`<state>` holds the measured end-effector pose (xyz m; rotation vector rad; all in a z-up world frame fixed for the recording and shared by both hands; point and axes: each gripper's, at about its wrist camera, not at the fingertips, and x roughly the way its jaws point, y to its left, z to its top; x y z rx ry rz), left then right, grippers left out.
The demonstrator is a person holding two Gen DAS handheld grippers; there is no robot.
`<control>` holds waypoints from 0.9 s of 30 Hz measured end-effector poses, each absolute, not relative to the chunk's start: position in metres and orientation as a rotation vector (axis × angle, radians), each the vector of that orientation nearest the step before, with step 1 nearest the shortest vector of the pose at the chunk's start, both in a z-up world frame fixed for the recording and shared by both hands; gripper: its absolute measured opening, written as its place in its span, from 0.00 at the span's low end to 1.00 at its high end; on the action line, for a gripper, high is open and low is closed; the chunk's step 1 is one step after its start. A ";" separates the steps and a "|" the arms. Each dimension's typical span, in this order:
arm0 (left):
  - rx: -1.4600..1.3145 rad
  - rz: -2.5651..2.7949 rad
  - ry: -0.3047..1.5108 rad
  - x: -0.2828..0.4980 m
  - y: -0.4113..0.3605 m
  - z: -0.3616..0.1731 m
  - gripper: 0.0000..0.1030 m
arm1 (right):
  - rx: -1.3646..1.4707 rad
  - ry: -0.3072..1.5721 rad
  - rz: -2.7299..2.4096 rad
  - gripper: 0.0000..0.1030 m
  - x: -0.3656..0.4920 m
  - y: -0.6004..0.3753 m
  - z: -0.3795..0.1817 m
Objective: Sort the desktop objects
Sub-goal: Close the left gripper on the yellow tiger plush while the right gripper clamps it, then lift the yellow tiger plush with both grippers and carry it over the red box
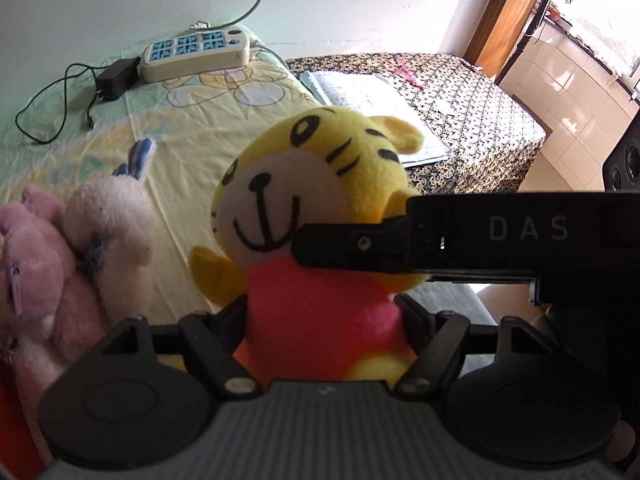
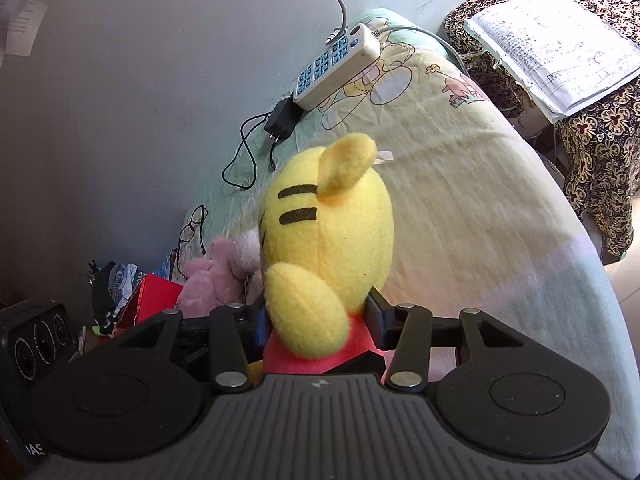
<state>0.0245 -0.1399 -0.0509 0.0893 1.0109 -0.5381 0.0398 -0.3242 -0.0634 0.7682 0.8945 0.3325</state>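
A yellow tiger plush [image 1: 316,200] with a white face and a red body is held above the table. My left gripper [image 1: 320,320] is shut on its red body from the front. My right gripper [image 2: 316,320] is shut on the same plush [image 2: 332,232] from behind, at the neck and red body. One black finger of the right gripper [image 1: 360,246] crosses the plush's neck in the left wrist view. A pink plush [image 1: 28,248] and a white plush [image 1: 108,232] lie together at the left, with the pink plush [image 2: 208,280] also in the right wrist view.
A white power strip [image 1: 196,50] and a black charger [image 1: 116,78] with its cable lie at the far end of the cartoon-print tablecloth [image 1: 192,120]. Glasses [image 2: 192,224], a red box [image 2: 152,300] and a black speaker [image 2: 36,344] sit left. A paper stack [image 2: 556,44] rests on a patterned side table.
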 end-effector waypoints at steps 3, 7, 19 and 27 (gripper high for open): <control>0.095 -0.559 0.992 0.010 -0.141 -0.045 0.73 | 0.768 0.872 0.317 0.48 0.024 -0.324 -0.057; 0.096 -0.579 0.954 -0.004 -0.138 -0.037 0.73 | 0.754 0.832 0.308 0.48 0.008 -0.321 -0.045; 0.080 -0.576 0.852 -0.038 -0.071 -0.007 0.73 | 0.705 0.749 0.329 0.48 -0.020 -0.259 -0.015; 0.042 -0.530 0.786 -0.048 0.007 0.014 0.73 | 0.629 0.680 0.394 0.48 -0.027 -0.188 0.011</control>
